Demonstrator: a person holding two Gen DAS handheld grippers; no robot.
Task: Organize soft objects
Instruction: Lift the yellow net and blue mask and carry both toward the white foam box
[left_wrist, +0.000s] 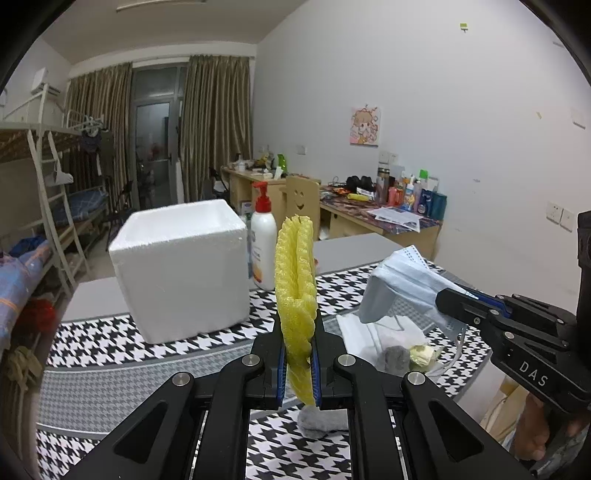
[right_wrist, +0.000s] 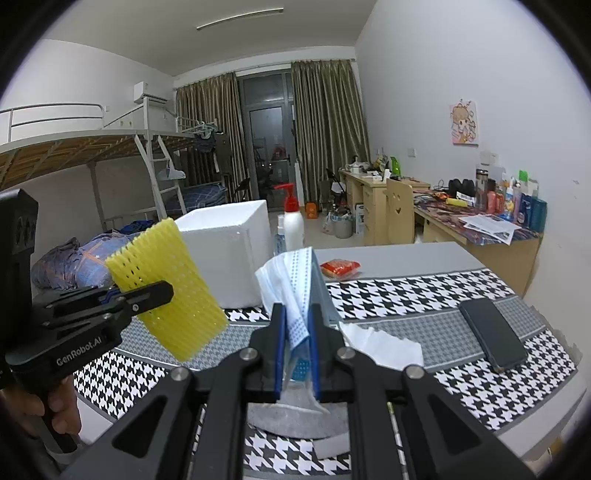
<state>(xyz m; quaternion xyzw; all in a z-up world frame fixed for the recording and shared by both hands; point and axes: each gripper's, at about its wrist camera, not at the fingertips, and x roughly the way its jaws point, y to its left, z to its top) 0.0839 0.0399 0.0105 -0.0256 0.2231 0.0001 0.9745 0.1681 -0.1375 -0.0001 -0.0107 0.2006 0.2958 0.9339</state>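
Observation:
My left gripper (left_wrist: 298, 328) is shut on a yellow foam net sleeve (left_wrist: 295, 266), which stands upright above the houndstooth cloth (left_wrist: 110, 343). In the right wrist view the left gripper (right_wrist: 164, 291) holds that yellow sleeve (right_wrist: 170, 266) out at the left. My right gripper (right_wrist: 297, 314) is shut on a blue and white face mask (right_wrist: 291, 273); from the left wrist it shows at the right (left_wrist: 443, 299) with the mask (left_wrist: 399, 280) hanging off its tip. A white foam box (left_wrist: 181, 266) (right_wrist: 229, 251) stands open-topped beyond both grippers.
A red-capped lotion bottle (left_wrist: 263, 243) stands beside the box. White tissue (right_wrist: 380, 343), a grey lump (left_wrist: 397, 360) and a pale yellow scrap (left_wrist: 423, 354) lie on the cloth under the mask. A dark phone (right_wrist: 493, 334) lies right, a red packet (right_wrist: 340, 266) behind.

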